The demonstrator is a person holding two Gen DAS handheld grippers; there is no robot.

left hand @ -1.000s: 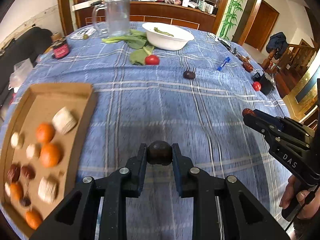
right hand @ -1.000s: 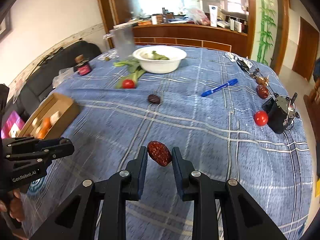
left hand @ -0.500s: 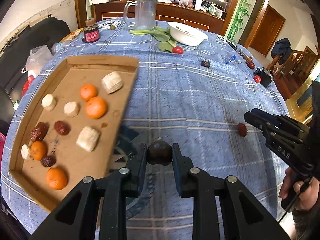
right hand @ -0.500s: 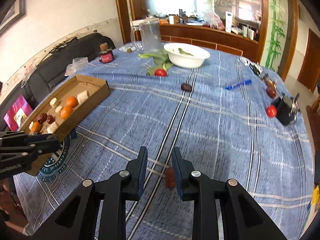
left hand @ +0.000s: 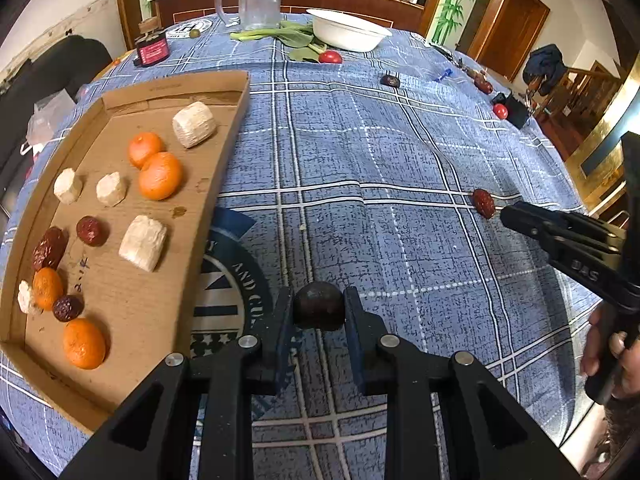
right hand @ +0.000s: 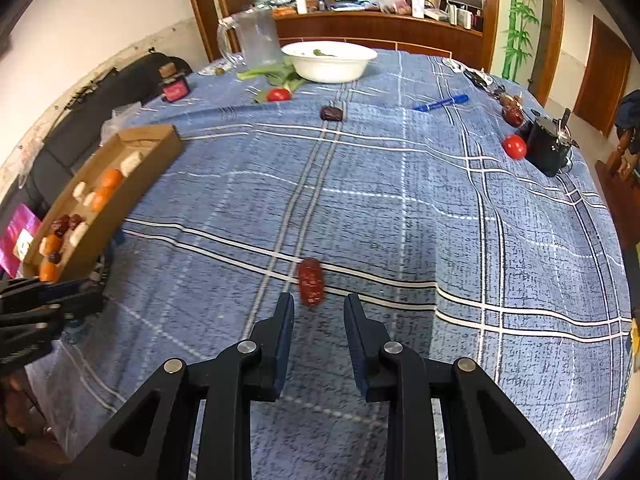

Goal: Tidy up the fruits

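My left gripper [left hand: 319, 307] is shut on a dark round fruit [left hand: 319, 316], held over the blue checked cloth just right of the cardboard tray [left hand: 224, 152]. The tray holds several oranges [left hand: 160, 176], white chunks [left hand: 143, 243] and red dates [left hand: 91, 230]. My right gripper [right hand: 319, 307] has its jaws narrow with nothing between them. A red date [right hand: 311, 281] lies on the cloth just past its fingertips. The left wrist view shows the same date [left hand: 483, 203] ahead of the right gripper [left hand: 510, 216], which a hand [left hand: 608, 354] holds.
At the far side stand a white bowl [right hand: 330, 62], a glass jug [right hand: 256, 38], greens [right hand: 272, 74], a tomato [right hand: 279, 95] and a red jar [right hand: 175, 88]. A dark date [right hand: 332, 113], a blue pen [right hand: 440, 103], another tomato [right hand: 515, 146] and a black object [right hand: 548, 148] lie to the right.
The red date left the right gripper's jaws and now lies on the cloth ahead of them. The left gripper carried the dark fruit leftward, so the tray came close.
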